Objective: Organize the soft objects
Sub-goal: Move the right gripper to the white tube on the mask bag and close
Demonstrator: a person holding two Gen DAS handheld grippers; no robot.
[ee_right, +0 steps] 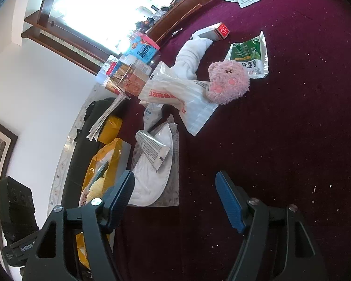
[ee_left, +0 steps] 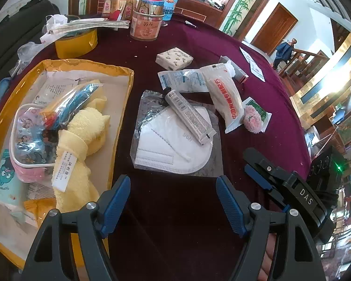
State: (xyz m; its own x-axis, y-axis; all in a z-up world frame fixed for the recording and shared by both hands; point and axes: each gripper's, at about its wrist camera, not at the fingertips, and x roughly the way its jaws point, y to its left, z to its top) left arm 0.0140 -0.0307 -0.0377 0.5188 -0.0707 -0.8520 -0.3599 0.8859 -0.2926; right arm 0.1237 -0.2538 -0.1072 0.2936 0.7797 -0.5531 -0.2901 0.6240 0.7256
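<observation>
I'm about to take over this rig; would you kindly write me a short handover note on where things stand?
Left gripper and right gripper: both open, empty, above the maroon tablecloth.
Done: yellow towel and patterned pouch lie in the yellow-rimmed bag.
Left on the cloth: white mask with the grey tube lying across it, pink plush, white rolled towel, several packets.

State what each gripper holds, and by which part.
Nothing is held. The left gripper and the right gripper both stand open over the tablecloth, with nothing between their jaws.
</observation>
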